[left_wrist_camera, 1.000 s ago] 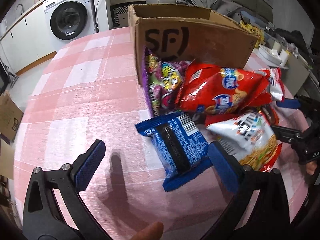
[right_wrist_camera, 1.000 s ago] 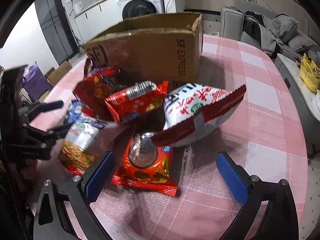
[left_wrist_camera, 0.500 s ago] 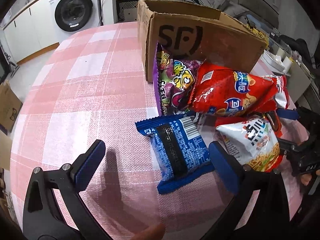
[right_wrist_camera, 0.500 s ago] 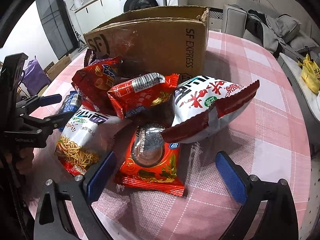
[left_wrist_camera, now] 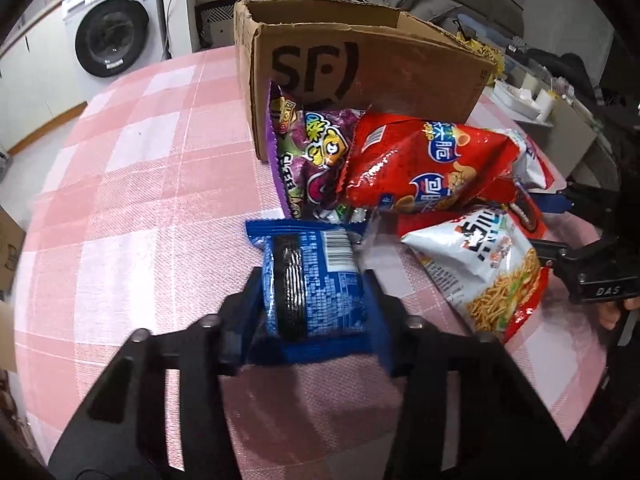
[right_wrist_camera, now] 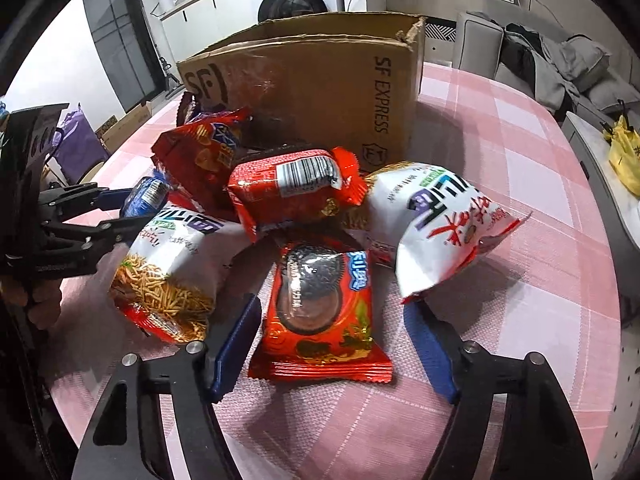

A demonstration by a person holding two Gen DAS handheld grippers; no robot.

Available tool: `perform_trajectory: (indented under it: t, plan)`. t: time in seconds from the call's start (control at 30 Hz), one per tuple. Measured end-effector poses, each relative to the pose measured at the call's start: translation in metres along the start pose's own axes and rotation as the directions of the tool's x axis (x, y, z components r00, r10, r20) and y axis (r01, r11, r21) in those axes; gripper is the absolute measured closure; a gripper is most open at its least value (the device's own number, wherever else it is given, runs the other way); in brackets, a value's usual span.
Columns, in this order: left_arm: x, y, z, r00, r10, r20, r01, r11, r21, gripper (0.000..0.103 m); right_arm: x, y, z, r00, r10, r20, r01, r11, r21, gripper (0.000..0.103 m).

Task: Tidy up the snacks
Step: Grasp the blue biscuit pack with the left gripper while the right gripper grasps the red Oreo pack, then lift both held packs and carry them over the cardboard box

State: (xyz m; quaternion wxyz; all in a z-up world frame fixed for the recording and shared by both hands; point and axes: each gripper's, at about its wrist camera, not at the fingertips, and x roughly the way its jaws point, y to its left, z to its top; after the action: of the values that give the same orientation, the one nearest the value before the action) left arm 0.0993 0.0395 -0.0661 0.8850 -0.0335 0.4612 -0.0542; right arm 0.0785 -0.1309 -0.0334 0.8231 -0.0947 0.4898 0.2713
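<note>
On the pink checked table, a heap of snack bags lies in front of an open cardboard box. My left gripper is shut on a blue cookie pack, both pads pressing its sides. It also shows at the left of the right wrist view, as does the blue pack. My right gripper is closing around a red cookie pack that lies flat between its jaws. A gap remains at the right pad. Purple bag, red chip bag and noodle-snack bag lie close by.
A white and red bag and a red pack rest against the box. A washing machine stands beyond the table; a sofa with clothes is on the right. Bare tablecloth stretches left of the heap.
My left jaws went from wide open to shut on the blue cookie pack. My right jaws narrowed around the red cookie pack. Neither hand shifted noticeably.
</note>
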Motion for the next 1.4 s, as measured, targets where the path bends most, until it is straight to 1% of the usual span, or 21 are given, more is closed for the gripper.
perform_trajectory:
  t: [0.03, 0.1, 0.17, 0.23, 0.47, 0.67, 0.83, 1.07, 1.27, 1.4]
  plan:
    - [-0.001, 0.001, -0.001, 1.0, -0.016, 0.005, 0.016, 1.0, -0.009, 0.062, 0.0, 0.001, 0.0, 1.0, 0.004, 0.001, -0.004, 1.0, -0.005, 0.03]
    - [-0.003, 0.003, -0.001, 0.999, -0.035, 0.01, 0.035, 0.999, -0.019, 0.063, 0.0, 0.004, 0.001, 1.0, 0.003, 0.008, -0.003, 1.0, -0.012, 0.038]
    - [-0.006, 0.003, -0.001, 0.999, -0.034, 0.021, 0.034, 0.999, -0.013, 0.063, -0.001, 0.005, 0.001, 1.0, 0.003, 0.019, -0.003, 1.0, -0.011, 0.054]
    - [-0.007, 0.005, 0.001, 0.999, -0.042, 0.03, 0.042, 0.999, -0.012, 0.063, -0.004, 0.006, 0.001, 1.0, 0.007, 0.029, -0.006, 1.0, -0.016, 0.056]
    - [-0.026, 0.002, 0.002, 0.996, -0.045, 0.076, 0.046, 0.999, -0.01, 0.063, -0.015, 0.007, 0.002, 0.998, 0.03, 0.048, -0.028, 0.999, -0.032, 0.056]
    - [-0.044, 0.002, 0.005, 0.992, -0.038, 0.12, 0.041, 0.999, -0.015, 0.063, -0.03, 0.009, 0.0, 0.997, 0.017, 0.07, -0.015, 0.999, -0.04, 0.056]
    - [-0.063, 0.003, 0.007, 0.986, -0.038, 0.159, 0.042, 0.999, -0.021, 0.063, -0.046, 0.005, 0.004, 0.994, 0.024, 0.109, -0.021, 0.999, -0.026, 0.056]
    - [-0.092, 0.004, 0.012, 0.972, -0.032, 0.231, 0.039, 0.999, -0.029, 0.063, -0.075, -0.001, 0.008, 0.981, 0.029, 0.191, -0.03, 1.0, 0.004, 0.056]
    - [-0.11, -0.001, 0.013, 0.962, -0.026, 0.271, 0.035, 0.999, -0.028, 0.063, -0.091, -0.006, 0.011, 0.971, 0.022, 0.239, -0.03, 0.999, 0.029, 0.056]
    - [-0.117, -0.002, 0.014, 0.958, -0.026, 0.286, 0.037, 0.999, -0.031, 0.063, -0.1, -0.008, 0.013, 0.959, 0.014, 0.283, -0.03, 0.998, 0.055, 0.056]
